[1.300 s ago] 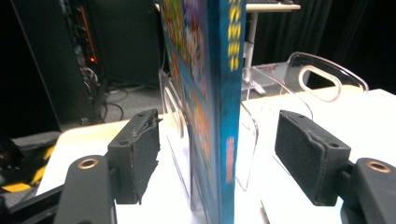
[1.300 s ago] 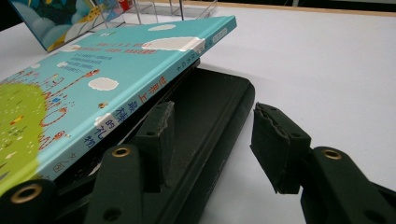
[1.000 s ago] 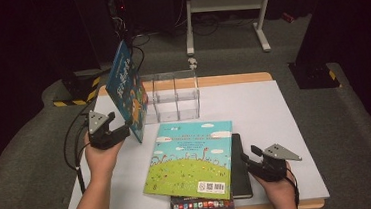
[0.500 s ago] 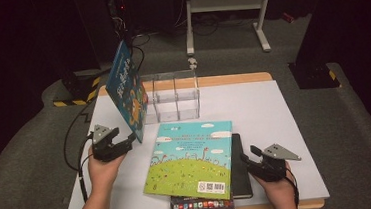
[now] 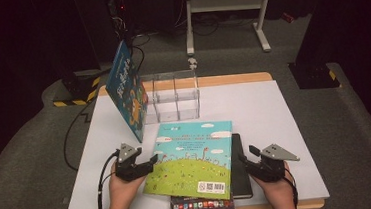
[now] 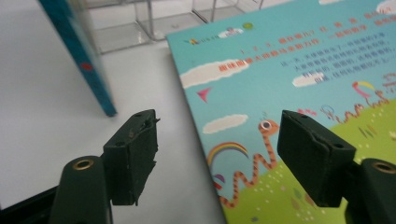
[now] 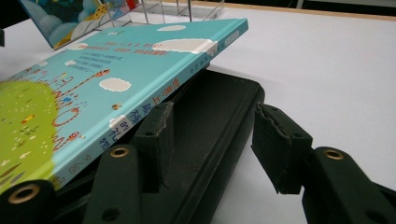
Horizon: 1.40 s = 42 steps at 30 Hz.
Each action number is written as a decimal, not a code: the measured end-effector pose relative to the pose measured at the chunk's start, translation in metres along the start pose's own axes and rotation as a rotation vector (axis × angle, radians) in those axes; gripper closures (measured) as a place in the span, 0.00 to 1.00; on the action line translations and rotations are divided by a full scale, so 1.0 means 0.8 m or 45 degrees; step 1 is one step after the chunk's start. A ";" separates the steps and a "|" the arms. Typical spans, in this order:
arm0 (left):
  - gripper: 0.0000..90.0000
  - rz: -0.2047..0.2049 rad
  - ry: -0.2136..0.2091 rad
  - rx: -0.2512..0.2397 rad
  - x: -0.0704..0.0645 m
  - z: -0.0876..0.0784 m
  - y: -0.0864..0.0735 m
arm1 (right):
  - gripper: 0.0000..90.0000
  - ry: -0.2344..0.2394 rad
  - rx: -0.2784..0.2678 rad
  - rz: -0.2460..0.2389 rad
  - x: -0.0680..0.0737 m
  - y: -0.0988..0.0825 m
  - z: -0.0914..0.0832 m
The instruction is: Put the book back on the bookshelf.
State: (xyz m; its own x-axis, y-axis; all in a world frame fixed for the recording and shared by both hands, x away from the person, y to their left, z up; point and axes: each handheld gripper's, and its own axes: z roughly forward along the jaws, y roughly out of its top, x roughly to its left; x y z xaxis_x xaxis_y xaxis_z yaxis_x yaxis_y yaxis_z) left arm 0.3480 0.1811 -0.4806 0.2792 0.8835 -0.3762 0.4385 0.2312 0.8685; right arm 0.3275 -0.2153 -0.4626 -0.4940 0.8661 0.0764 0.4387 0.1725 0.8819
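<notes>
A turquoise and green picture book (image 5: 190, 159) lies on top of a black book (image 5: 240, 165) and a third book (image 5: 201, 204) near the table's front edge. My left gripper (image 5: 148, 163) is low at the picture book's left edge. It is open: one jaw is over the white table, the other over the cover (image 6: 289, 79), and the book's edge runs between them (image 6: 217, 154). My right gripper (image 5: 248, 160) is open at the stack's right side. Its jaws (image 7: 215, 126) straddle the black book's (image 7: 219, 98) edge, just beside the picture book's spine (image 7: 140, 112).
A blue book (image 5: 127, 89) leans upright against the left side of a clear divided rack (image 5: 173, 98) at the back of the white table top (image 5: 285, 116). In the left gripper view its lower corner (image 6: 77, 51) stands just beyond the jaws. Dark floor surrounds the table.
My left gripper has come down and back from beside the leaning blue book to the picture book's left edge. The right gripper has stayed put.
</notes>
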 end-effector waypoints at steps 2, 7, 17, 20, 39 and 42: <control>0.31 0.015 -0.006 0.023 -0.002 0.001 -0.006 | 0.53 0.002 -0.002 -0.001 0.001 0.001 0.000; 0.29 0.009 -0.036 0.043 -0.004 -0.001 -0.015 | 0.51 0.007 -0.024 -0.030 0.012 0.008 -0.003; 0.28 -0.048 -0.125 0.078 -0.007 -0.007 -0.020 | 0.50 0.043 0.015 -0.086 0.048 0.017 0.014; 0.28 -0.062 -0.140 0.068 -0.009 -0.009 -0.019 | 0.50 0.033 0.017 -0.076 0.048 0.015 0.015; 0.22 -0.134 -0.175 0.056 -0.002 -0.011 -0.012 | 0.52 0.008 0.050 -0.084 0.044 0.002 0.018; 0.18 -0.167 -0.186 0.066 0.000 -0.008 -0.014 | 0.52 0.022 0.047 -0.070 0.042 0.002 0.018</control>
State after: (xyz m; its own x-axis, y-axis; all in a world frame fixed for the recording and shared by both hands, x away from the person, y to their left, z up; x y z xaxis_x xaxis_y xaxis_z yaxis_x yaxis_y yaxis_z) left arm 0.3378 0.1810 -0.4879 0.3360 0.7778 -0.5311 0.5217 0.3158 0.7925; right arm 0.3225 -0.1792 -0.4656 -0.5310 0.8466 0.0365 0.4375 0.2370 0.8674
